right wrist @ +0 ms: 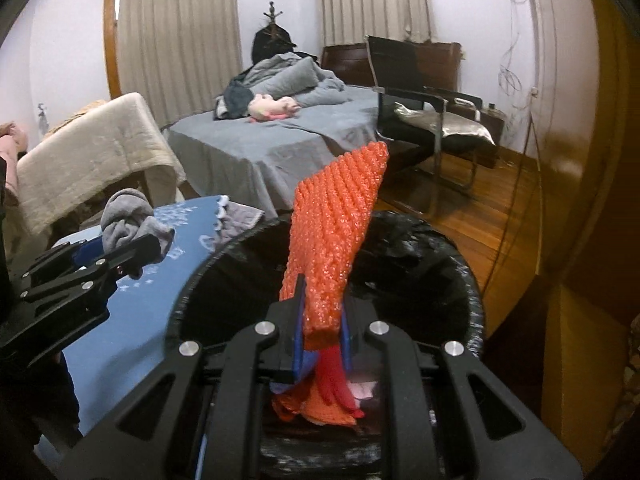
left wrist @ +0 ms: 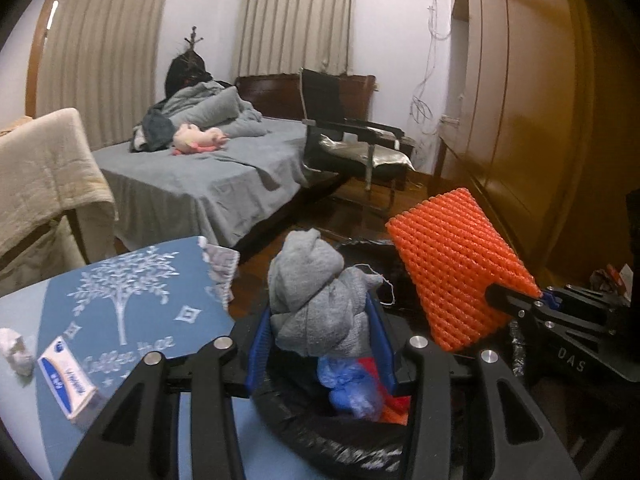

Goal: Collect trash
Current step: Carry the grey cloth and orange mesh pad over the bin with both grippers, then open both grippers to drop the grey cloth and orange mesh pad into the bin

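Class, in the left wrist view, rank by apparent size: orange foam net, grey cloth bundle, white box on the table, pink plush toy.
1. Orange foam net
2. Grey cloth bundle, close behind
3. White box
4. Pink plush toy, though it lies far off

A lived-in bedroom at home: bed with rumpled grey sheets and pink plush toy at eleven o'clock, curtained windows at twelve, wooden wardrobe at two, chair beside the bed.

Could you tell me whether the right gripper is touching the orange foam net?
Touching: the right wrist view shows the right gripper with both blue pads pressed against the orange foam net.
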The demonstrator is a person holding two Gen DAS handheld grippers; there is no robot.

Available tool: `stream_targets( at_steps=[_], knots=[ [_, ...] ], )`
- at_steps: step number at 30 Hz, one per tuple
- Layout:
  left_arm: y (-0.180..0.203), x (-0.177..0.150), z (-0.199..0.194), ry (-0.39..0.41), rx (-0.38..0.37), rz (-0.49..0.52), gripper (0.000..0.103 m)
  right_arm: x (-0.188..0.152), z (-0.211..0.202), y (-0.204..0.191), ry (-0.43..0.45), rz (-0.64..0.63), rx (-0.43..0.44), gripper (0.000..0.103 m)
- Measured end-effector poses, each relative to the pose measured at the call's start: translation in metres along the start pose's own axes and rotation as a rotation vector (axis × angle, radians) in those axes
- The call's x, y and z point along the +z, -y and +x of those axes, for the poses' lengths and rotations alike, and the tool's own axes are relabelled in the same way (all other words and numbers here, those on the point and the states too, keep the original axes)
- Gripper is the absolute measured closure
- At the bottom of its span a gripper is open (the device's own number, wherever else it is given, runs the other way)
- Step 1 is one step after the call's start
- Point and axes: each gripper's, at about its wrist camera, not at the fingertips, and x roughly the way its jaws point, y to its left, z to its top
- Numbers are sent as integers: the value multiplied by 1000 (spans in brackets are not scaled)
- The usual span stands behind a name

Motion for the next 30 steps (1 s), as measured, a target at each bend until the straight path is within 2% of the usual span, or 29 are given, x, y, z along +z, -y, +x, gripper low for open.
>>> stream_targets(
  at_steps=[11, 14, 16, 18, 19, 21, 24, 30],
  knots=[
    [21, 4, 50, -62, -72, 6, 59, -6, 18, 21, -38, 3, -64, 89],
    [24, 4, 59, -82, -106, -6, 48, -11, 20, 26, -47, 6, -89, 86],
    [24, 5, 61, -84, -130, -6, 35, -14, 21, 29, -54, 13, -104, 79],
    [24, 4, 60, -84, -139, -7, 31, -17, 20, 31, -54, 19, -118, 66],
    [22, 5, 60, -85, -139, -12, 31, -17, 20, 33, -52, 21, -120, 62],
    [18, 6, 57, -82, -131, -25, 30, -19, 18, 34, -48, 26, -132, 41],
    [6, 9, 45, -55, -97, -50, 22, -20, 11, 32, -23, 39, -153, 16],
    [-30, 14, 3, 24, 28, -48, 9, -15, -3, 22, 8, 61, -112, 10]
  ],
)
